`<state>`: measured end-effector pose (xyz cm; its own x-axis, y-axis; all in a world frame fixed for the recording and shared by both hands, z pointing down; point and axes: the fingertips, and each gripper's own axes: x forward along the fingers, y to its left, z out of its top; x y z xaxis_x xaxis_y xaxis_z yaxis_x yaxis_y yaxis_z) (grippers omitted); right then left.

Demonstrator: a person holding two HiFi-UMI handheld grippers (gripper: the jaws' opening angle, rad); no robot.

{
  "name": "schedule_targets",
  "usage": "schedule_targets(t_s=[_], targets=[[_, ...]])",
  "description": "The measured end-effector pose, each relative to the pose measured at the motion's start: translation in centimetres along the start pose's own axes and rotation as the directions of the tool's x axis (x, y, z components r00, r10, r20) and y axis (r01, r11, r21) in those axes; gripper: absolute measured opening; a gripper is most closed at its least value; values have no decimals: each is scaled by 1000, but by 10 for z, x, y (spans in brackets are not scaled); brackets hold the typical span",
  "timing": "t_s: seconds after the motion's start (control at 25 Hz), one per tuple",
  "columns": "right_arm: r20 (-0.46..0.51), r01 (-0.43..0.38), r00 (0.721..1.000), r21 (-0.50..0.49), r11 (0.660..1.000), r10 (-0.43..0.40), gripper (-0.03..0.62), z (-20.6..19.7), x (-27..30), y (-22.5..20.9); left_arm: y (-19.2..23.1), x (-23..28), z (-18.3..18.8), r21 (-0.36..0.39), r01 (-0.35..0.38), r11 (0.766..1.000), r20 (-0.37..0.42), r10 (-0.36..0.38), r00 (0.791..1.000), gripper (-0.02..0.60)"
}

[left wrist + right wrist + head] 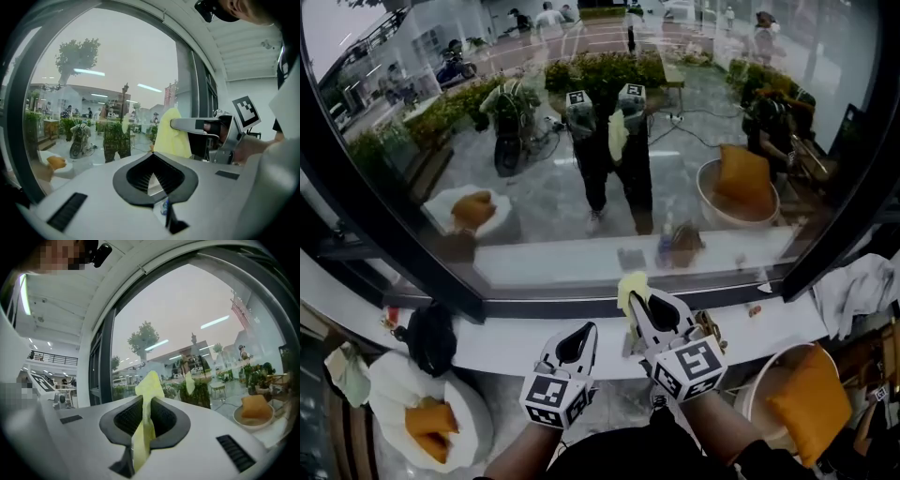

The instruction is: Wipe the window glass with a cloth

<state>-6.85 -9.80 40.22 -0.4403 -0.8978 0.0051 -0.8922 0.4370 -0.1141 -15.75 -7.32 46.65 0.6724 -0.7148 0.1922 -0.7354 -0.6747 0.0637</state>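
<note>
The window glass (581, 141) fills the upper head view and mirrors both grippers. My right gripper (639, 298) is shut on a yellow cloth (630, 284), raised just in front of the bottom of the pane. In the right gripper view the cloth (149, 385) sticks up between the closed jaws (143, 404), with the glass (197, 324) beyond it. My left gripper (584, 333) hangs lower and to the left, shut with nothing in it. The left gripper view shows its own jaws (151, 159) together, and the right gripper (197, 125) with the cloth (172, 133) ahead on the right.
A white sill (506, 345) runs under a dark window frame (384, 234). A black bag (431, 337) sits on the sill at left. White round chairs with orange cushions (422, 422) (806, 398) stand below. A pale cloth (862, 286) lies at the right.
</note>
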Motion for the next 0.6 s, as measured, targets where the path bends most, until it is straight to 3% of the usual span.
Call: schedule_targets(t_s=[0.36,0.6], targets=[[7,-115,993,-19,993,116,54,28,61,-77,13,82,31,-33,-142,989,14,142,990,8],[0,-177,984,-28,984,177,54,35,95,-106,25,118,41,-40,-221,974,22,222,975,8]])
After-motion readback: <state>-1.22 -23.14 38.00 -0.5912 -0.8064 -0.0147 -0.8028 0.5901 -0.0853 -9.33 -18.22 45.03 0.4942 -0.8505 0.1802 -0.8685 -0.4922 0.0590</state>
